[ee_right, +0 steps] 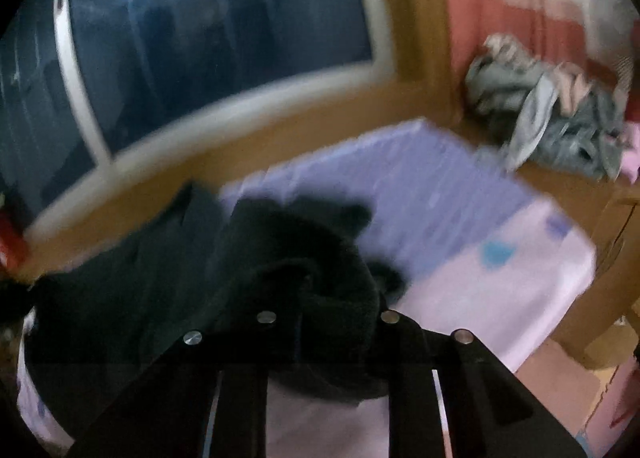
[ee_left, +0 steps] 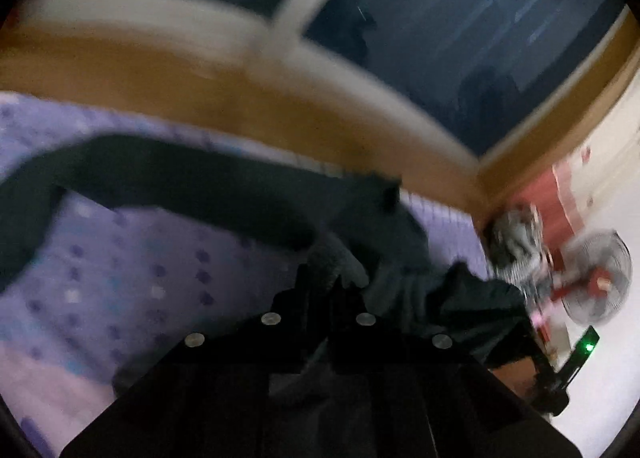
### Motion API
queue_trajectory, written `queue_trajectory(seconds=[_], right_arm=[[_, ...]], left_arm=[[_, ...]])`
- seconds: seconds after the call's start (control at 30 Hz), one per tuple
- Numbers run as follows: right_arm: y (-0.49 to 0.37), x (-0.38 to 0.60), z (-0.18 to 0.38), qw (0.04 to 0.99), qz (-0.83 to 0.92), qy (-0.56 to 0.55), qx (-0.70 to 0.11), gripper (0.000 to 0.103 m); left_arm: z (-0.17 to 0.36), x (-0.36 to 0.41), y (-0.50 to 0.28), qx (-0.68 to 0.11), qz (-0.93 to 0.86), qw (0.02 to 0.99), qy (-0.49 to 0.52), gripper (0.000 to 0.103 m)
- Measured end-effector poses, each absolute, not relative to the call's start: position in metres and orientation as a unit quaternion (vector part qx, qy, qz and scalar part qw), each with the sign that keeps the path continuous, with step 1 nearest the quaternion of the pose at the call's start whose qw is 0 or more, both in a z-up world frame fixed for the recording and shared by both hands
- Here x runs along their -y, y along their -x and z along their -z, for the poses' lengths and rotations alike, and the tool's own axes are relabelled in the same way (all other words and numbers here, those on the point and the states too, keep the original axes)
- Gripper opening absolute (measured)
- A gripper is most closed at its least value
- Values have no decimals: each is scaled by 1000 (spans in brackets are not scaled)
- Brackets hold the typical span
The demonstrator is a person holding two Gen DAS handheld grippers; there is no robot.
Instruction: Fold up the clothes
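A dark fleecy garment (ee_left: 224,186) lies across the lilac bedsheet (ee_left: 120,278), one long part stretching to the left. My left gripper (ee_left: 320,286) is shut on a bunch of its fabric and holds it just above the bed. In the right wrist view the same garment (ee_right: 288,242) is heaped before my right gripper (ee_right: 324,298), which is shut on a thick fold of it. Both views are blurred and the fingertips are hidden in the dark cloth.
A wooden ledge (ee_left: 200,90) and a dark window (ee_left: 460,38) run behind the bed. A pile of grey clothes (ee_right: 552,122) lies on the ledge past the bed's far corner. A fan (ee_left: 596,278) stands at the right. The sheet (ee_right: 480,278) is bare to the right.
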State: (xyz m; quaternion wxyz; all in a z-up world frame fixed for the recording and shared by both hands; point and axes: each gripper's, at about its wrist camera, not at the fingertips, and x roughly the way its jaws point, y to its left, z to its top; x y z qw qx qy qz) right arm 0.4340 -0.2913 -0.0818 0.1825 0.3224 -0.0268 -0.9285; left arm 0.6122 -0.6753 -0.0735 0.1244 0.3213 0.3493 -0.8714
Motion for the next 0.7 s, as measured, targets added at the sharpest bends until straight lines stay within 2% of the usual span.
queue_trajectory(seconds=[0.17, 0.3, 0.43, 0.57, 0.63, 0.7], right_arm=[[-380, 255, 51, 166, 942, -290, 31, 16], [-330, 231, 37, 151, 949, -274, 34, 16], [-283, 215, 37, 126, 953, -276, 22, 16], [-243, 219, 77, 119, 930, -346, -42, 17], [-229, 224, 102, 124, 906, -397, -78, 22], [-231, 223, 120, 124, 890, -426, -104, 33]], left_arm=[[16, 668, -676, -344, 877, 240, -234, 6], [16, 667, -708, -339, 857, 308, -235, 6], [57, 656, -713, -349, 826, 345, -279, 6], [108, 648, -723, -397, 791, 349, -308, 9], [121, 642, -733, -429, 774, 350, -308, 12], [128, 643, -745, -449, 761, 352, -309, 15]])
